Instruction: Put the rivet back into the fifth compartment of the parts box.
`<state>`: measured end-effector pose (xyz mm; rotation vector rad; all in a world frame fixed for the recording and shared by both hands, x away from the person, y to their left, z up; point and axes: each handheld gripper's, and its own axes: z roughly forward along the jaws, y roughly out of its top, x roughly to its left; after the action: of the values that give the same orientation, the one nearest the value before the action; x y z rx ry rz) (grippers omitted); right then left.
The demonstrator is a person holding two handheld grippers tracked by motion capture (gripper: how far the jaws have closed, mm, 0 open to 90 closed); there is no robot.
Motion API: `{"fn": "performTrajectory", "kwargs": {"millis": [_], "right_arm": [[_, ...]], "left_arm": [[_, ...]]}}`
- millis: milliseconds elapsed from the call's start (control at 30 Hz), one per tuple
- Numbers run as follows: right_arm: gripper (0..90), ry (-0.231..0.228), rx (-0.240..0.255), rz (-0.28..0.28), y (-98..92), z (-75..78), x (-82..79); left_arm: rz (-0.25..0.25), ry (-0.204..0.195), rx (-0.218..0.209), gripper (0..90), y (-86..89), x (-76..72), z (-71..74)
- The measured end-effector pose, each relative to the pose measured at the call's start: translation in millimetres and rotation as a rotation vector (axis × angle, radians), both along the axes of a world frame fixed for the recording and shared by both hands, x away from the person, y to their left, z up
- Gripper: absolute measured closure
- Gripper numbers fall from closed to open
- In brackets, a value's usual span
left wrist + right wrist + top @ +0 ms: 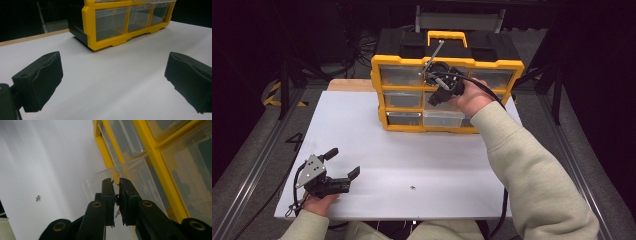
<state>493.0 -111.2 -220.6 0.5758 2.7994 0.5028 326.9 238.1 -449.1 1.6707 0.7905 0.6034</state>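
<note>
I hold my right gripper (115,195) over the pulled-out clear plastic drawer (110,178) in the bottom row of the yellow-framed parts organiser (447,62), jaws pinched together on what looks like a small metal screw (116,214). If my grip slackens early, the screw could miss the drawer and bounce onto the white tabletop (377,150). My left gripper (343,163) rests there, jaws apart and empty.
</note>
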Motion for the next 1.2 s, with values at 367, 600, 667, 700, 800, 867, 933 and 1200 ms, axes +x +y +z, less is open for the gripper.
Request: {"fn": "performTrajectory", "kwargs": {"millis": [367, 600, 667, 700, 800, 867, 933, 1200], "right_arm": [[82.7, 0.015, -0.041, 0.007, 2.1, -17.8, 17.3], [82.7, 0.050, -0.059, 0.019, 3.1, -31.7, 24.1], [82.7, 0.057, -0.065, 0.019, 3.1, -35.4, 25.6], [82.7, 0.055, -0.071, 0.020, 3.0, -37.3, 26.5], [82.7, 0.075, -0.075, 0.024, 3.1, -41.8, 29.1], [82.7, 0.081, -0.082, 0.023, 3.9, -44.0, 30.3], [82.7, 0.087, -0.082, 0.031, 4.8, -45.9, 31.6], [82.6, 0.108, -0.101, 0.067, 6.8, -53.7, 37.1]], "left_arm": [[0.000, 0.001, -0.002, 2.6, 0.1, -0.4, 0.1], [-0.001, -0.001, -0.001, 2.6, 0.4, 0.1, 0.1], [-0.003, -0.001, 0.002, 2.6, 0.3, 0.1, 0.1], [-0.002, 0.000, 0.000, 2.6, 0.2, -0.1, 0.1], [-0.002, -0.001, 0.000, 2.6, 0.6, 0.1, 0.2], [-0.002, 0.000, -0.002, 2.6, 0.2, 0.1, 0.0], [-0.002, 0.002, -0.004, 2.6, 0.0, 0.1, -0.1], [0.001, 0.002, -0.002, 2.6, 0.7, 0.2, -0.2]]}}
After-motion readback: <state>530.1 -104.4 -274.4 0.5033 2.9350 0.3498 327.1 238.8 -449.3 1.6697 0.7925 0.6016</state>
